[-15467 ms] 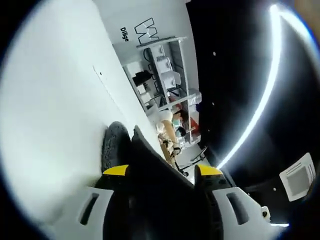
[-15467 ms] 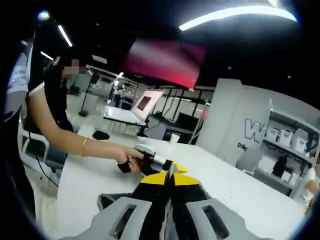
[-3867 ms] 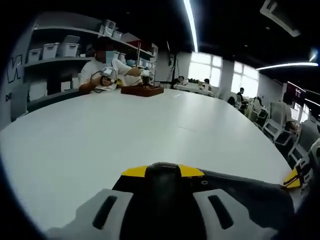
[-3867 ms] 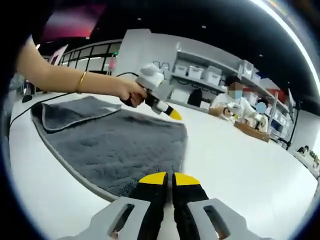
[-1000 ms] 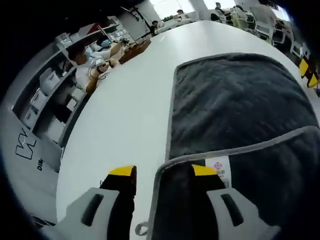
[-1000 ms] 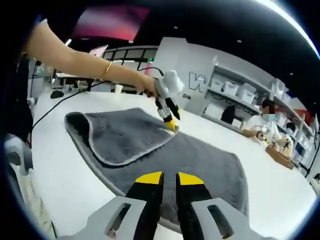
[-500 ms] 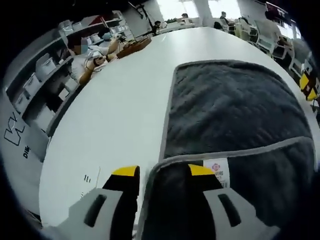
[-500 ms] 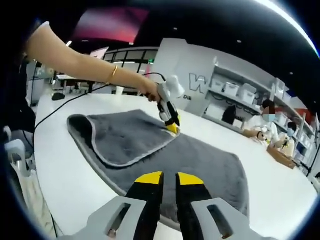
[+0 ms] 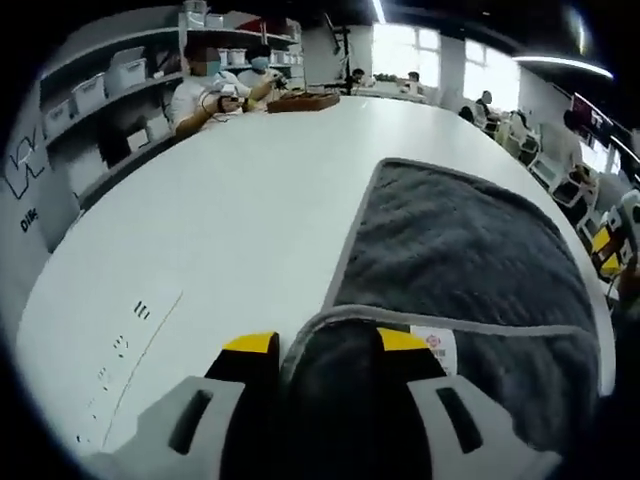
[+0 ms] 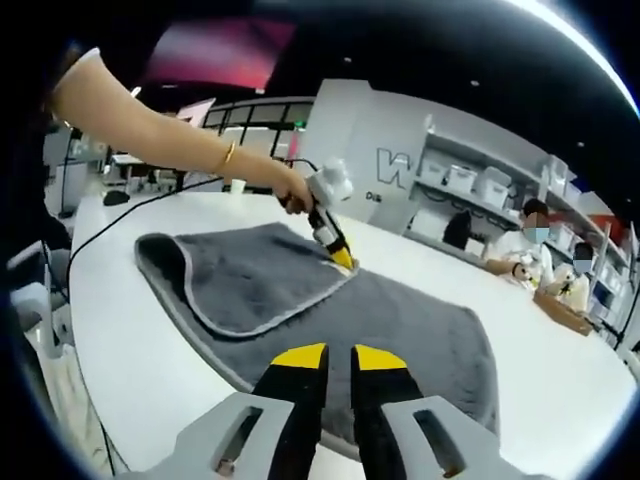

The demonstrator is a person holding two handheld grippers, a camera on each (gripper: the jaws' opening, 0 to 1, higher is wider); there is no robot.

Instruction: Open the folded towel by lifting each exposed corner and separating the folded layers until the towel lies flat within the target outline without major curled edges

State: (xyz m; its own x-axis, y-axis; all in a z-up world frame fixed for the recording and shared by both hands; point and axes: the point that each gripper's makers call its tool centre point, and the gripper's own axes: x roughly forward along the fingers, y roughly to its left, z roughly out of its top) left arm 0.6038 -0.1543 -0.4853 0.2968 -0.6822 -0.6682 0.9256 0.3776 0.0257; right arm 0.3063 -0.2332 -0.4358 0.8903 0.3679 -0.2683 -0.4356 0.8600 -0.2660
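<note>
A dark grey towel with pale trim lies on the white table. One corner is folded over as a flap on the lower layer. My left gripper is shut on that flap's corner, which bulges between its yellow tips beside a white label. In the right gripper view a person's hand holds the left gripper at the flap's tip. My right gripper is shut with nothing in it, above the towel's near edge. The right gripper also shows beyond the towel's far side.
A person's bare arm reaches in from the left, and a black cable trails over the table. People sit at the far end by a wooden tray. Shelves with bins line the wall. Small marks are printed on the table.
The left gripper has tilted lower and shifted slightly left in the right gripper view, with the flap's corner staying between its jaws. The right gripper has stayed put.
</note>
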